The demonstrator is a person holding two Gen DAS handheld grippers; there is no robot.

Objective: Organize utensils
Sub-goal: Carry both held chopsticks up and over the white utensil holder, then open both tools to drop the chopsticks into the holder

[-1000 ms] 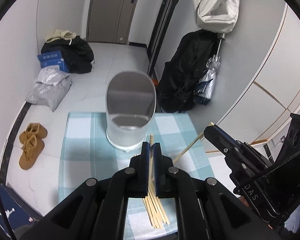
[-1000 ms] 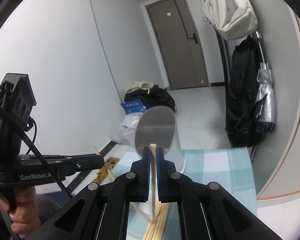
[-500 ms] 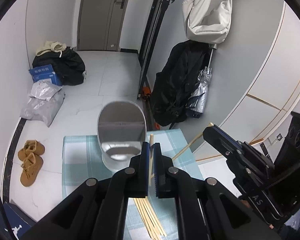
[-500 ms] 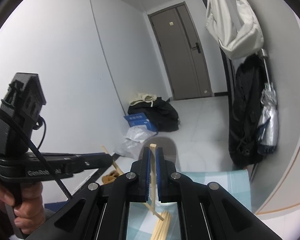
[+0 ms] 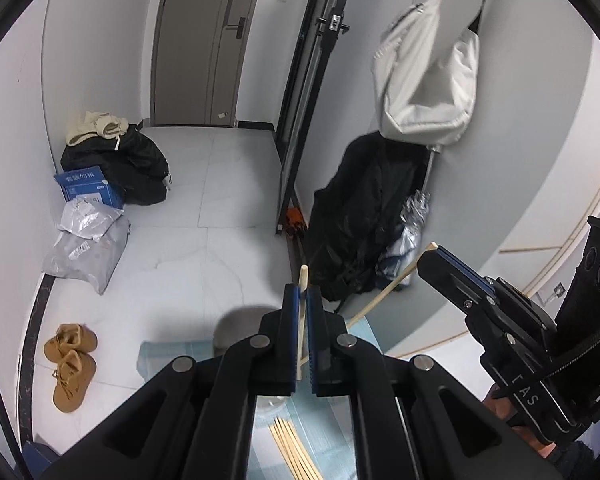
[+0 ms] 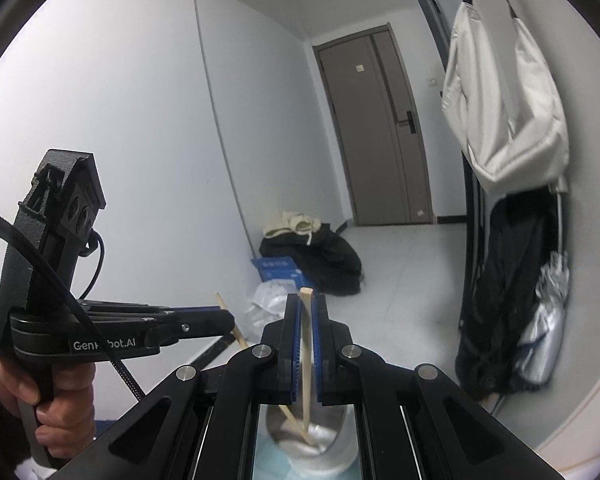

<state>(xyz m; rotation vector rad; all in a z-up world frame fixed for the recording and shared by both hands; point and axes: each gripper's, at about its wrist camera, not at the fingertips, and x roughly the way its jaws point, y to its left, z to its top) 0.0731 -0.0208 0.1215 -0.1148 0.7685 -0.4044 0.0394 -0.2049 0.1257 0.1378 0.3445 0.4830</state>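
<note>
My left gripper (image 5: 302,292) is shut on a wooden chopstick (image 5: 302,280) whose tip sticks out past the fingertips. My right gripper (image 6: 306,300) is shut on another wooden chopstick (image 6: 306,312). Both sticks slant down into the metal utensil cup (image 6: 312,444) below, their lower ends inside it. The cup rim (image 5: 236,320) is mostly hidden behind my left gripper. Several loose chopsticks (image 5: 296,448) lie on the blue checked cloth (image 5: 160,356). The right gripper with its stick (image 5: 384,292) shows at right in the left wrist view; the left gripper (image 6: 220,320) shows at left in the right wrist view.
Brown shoes (image 5: 70,364), grey parcels (image 5: 84,240), a blue box (image 5: 86,188) and black bags (image 5: 132,168) lie on the floor. A black coat (image 5: 360,216) and white bag (image 5: 424,80) hang on the right wall. A door (image 6: 380,128) is at the far end.
Both grippers have risen and tilted up, lifting their chopsticks; the cup and cloth have dropped to the bottom of both views. The sticks' lower ends now hang in the cup.
</note>
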